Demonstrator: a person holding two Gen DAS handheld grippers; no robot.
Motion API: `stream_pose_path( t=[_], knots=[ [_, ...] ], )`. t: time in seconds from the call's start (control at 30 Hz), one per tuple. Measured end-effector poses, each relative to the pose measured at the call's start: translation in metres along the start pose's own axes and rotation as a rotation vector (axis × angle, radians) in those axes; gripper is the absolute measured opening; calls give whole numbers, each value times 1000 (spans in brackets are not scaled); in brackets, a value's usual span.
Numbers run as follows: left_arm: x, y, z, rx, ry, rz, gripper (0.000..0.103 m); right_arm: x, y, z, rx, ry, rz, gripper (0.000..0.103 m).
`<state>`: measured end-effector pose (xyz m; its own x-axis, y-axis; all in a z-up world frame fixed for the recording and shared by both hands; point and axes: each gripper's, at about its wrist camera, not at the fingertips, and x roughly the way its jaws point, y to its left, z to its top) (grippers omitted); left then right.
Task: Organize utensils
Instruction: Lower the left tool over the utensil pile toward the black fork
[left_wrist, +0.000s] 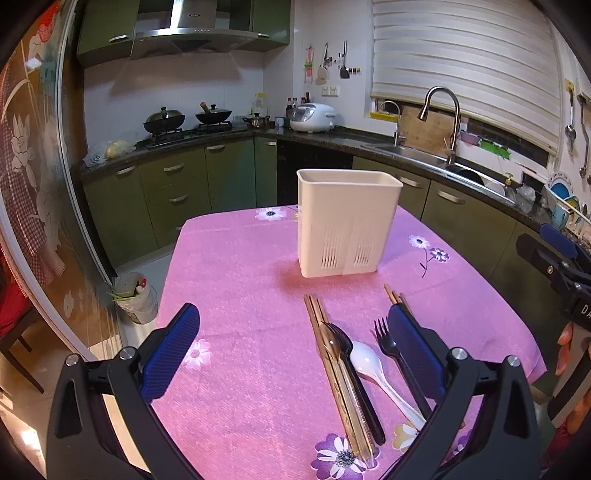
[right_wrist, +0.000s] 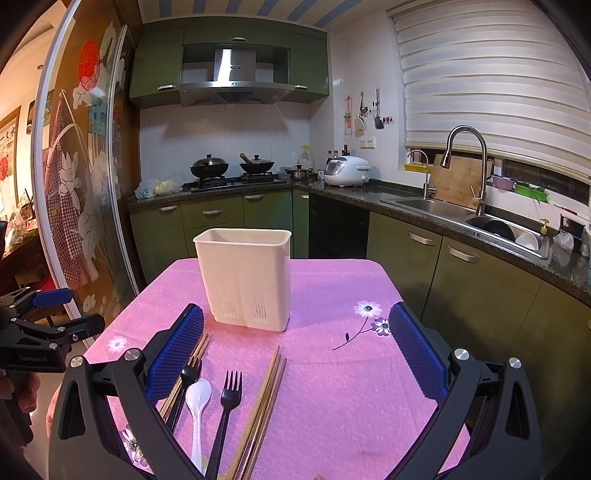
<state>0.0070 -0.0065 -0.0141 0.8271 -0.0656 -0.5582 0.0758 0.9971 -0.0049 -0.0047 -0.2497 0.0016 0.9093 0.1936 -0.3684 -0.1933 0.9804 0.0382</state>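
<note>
My left gripper (left_wrist: 291, 347) and right gripper (right_wrist: 295, 347) both hover with fingers spread wide and released, grasping nothing, above the pink floral surface (right_wrist: 332, 387). Beneath them lie wooden chopsticks (right_wrist: 260, 406), two black forks (right_wrist: 227, 406), and a white spoon (right_wrist: 197, 410) side by side. The white utensil holder (right_wrist: 245, 278) stands upright just beyond them.
</note>
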Motion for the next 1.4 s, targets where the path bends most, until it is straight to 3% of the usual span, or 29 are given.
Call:
stream_pose_path(
  t=[0.4,0.6,0.8,0.97,1.03,1.1,1.27,1.4],
  knots=[
    [4,-6,2,17,26,1,97,9,-4,-3,7,51,-7,99],
    [18,-13,0,28,81,8,97,20,-4,-6,4,91,-22,99],
    [40,-16,-5,26,163,40,97,35,-4,-14,-3,166,-15,99],
    [68,-10,-11,-16,285,12,97,47,-4,-18,1,211,8,99],
    [74,-16,-16,0,313,10,93,50,-4,-20,1,223,8,99],
    [77,-26,-21,17,343,-12,80,54,-7,-21,8,230,5,99],
    [88,-53,-37,63,405,-48,76,56,-10,-24,20,236,4,99],
    [100,-62,-41,73,420,-11,68,56,-14,-26,25,240,9,99]
  ],
)
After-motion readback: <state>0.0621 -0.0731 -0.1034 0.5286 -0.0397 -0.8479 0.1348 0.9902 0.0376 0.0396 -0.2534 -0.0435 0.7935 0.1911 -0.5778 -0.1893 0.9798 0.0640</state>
